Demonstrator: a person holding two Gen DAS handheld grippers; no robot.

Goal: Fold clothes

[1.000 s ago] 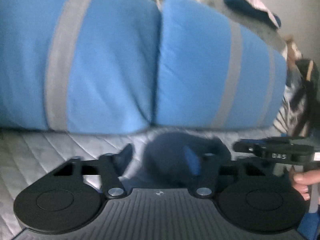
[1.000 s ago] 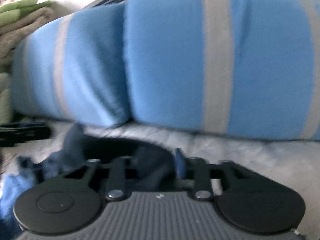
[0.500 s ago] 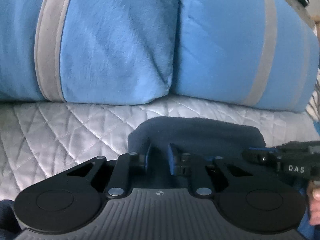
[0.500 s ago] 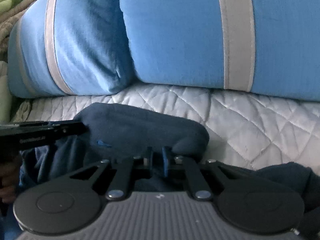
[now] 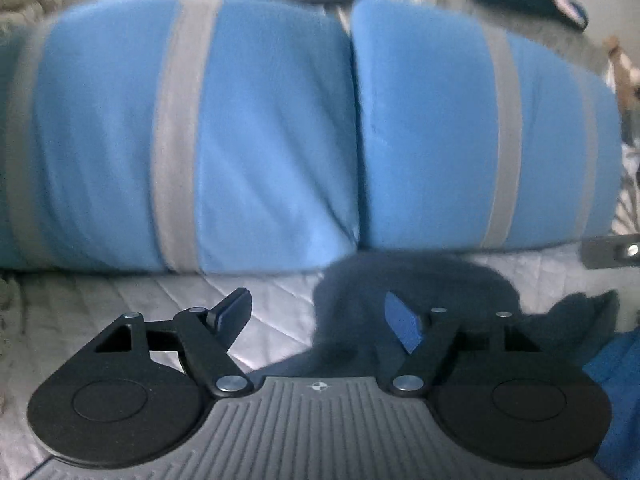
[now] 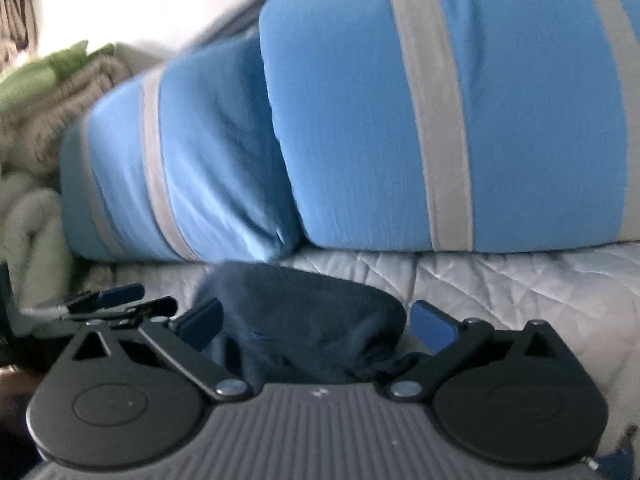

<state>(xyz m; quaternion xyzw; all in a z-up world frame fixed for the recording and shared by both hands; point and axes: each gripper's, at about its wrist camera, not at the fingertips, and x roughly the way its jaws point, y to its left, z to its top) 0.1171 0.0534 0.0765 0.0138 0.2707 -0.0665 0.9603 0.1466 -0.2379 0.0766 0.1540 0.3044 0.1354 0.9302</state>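
A dark navy garment (image 5: 404,280) lies folded in a mound on the quilted bed; it also shows in the right wrist view (image 6: 304,312). My left gripper (image 5: 320,316) is open and empty, its right finger over the garment's left part and its left finger over bare quilt. My right gripper (image 6: 316,322) is open and empty, its fingers spread either side of the garment's near edge. The left gripper's tips (image 6: 116,298) show at the left of the right wrist view, and part of the right gripper (image 5: 612,252) at the right edge of the left view.
Two blue pillows with grey stripes (image 5: 256,140) (image 6: 440,112) lie right behind the garment on the grey quilted bedspread (image 6: 520,284). Folded beige and green blankets (image 6: 44,120) are stacked at the left. Bright blue cloth (image 5: 616,376) lies at the right.
Both grippers have opened and let go of the navy garment, which now rests on the quilt. Both have drawn back and tilted up, so more of the pillows shows.
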